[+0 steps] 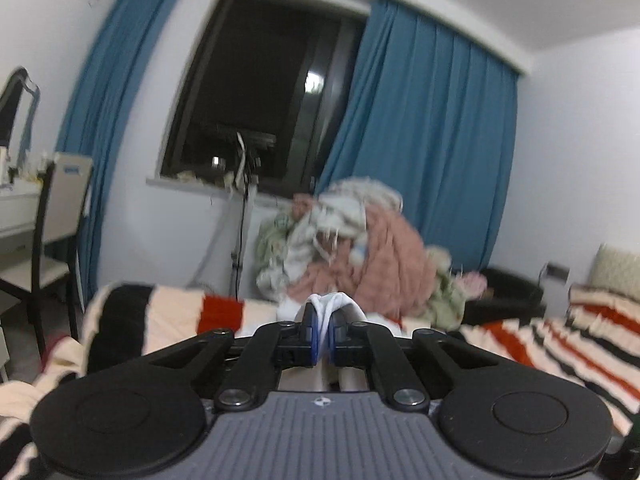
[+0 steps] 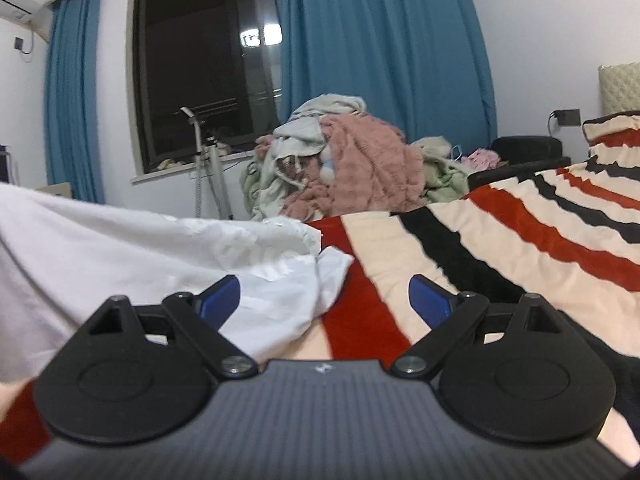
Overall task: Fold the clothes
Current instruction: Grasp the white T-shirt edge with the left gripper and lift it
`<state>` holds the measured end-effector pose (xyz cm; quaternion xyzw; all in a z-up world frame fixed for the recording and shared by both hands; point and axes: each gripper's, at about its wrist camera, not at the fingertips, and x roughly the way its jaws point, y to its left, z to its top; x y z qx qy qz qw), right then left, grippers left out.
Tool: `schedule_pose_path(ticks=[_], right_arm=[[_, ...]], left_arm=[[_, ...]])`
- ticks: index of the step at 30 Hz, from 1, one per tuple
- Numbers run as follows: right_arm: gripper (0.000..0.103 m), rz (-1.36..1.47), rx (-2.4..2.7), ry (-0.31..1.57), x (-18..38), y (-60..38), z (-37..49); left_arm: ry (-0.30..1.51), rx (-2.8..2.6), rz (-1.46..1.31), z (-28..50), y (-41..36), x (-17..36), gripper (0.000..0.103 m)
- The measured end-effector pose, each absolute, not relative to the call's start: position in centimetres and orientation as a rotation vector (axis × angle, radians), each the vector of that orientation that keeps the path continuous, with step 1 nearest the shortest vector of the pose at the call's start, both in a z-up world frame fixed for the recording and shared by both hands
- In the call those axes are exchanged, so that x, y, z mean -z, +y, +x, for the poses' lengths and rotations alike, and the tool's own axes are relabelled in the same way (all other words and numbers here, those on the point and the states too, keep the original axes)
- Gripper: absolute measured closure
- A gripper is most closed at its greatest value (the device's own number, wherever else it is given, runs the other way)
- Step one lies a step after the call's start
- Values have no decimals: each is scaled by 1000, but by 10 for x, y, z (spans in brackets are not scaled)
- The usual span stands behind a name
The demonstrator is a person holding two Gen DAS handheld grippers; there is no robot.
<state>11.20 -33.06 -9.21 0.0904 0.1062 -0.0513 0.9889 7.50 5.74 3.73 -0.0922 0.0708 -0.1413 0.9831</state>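
Observation:
My left gripper (image 1: 323, 326) is shut on a fold of a white garment (image 1: 334, 302), which bulges up between its blue pads; most of the cloth is hidden below the gripper body. In the right wrist view the same white garment (image 2: 120, 240) stretches from the left edge across the striped bed cover (image 2: 500, 248), with a crumpled corner lying between the fingers. My right gripper (image 2: 324, 294) is open, low over the bed, its left finger (image 2: 222, 294) over the white cloth and its right finger (image 2: 430, 294) over the cover.
A heap of pink, grey and green clothes (image 2: 352, 164) is piled at the far side of the bed under blue curtains (image 2: 380, 40). A dark window (image 1: 264, 92), a stand (image 2: 204, 168), a chair (image 1: 52, 248) at left and a black seat (image 2: 524, 156) surround the bed.

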Motion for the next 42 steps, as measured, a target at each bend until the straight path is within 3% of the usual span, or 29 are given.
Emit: schedule_pose_path(ticks=[9, 20, 22, 27, 30, 31, 32, 33, 34, 35, 36, 42], right_arm=[[10, -28, -136, 392, 104, -258, 96], [10, -101, -153, 509, 149, -225, 151], [11, 12, -181, 523, 148, -238, 165], [8, 778, -279, 486, 171, -324, 210], [9, 1076, -318, 467, 192, -351, 230], [11, 1100, -325, 460, 193, -355, 233], [29, 1100, -317, 461, 193, -356, 234], [37, 1099, -308, 462, 193, -357, 234], [54, 1090, -301, 475, 193, -356, 234], [79, 1075, -283, 482, 191, -356, 233], [92, 1059, -265, 489, 189, -355, 231], [99, 916, -244, 335, 136, -355, 192]], left_arm=[[139, 221, -291, 42, 114, -30, 98], [234, 69, -276, 101, 140, 11, 97], [247, 48, -281, 111, 142, 17, 97], [251, 53, -319, 113, 141, 17, 97], [245, 82, -299, 114, 134, 14, 97], [244, 87, -296, 113, 133, 14, 97], [243, 90, -299, 111, 132, 13, 97], [243, 93, -303, 110, 132, 12, 97], [243, 96, -306, 108, 131, 11, 97], [242, 101, -313, 106, 132, 10, 97], [242, 106, -319, 103, 134, 10, 97], [175, 119, -352, 68, 140, 0, 97]])
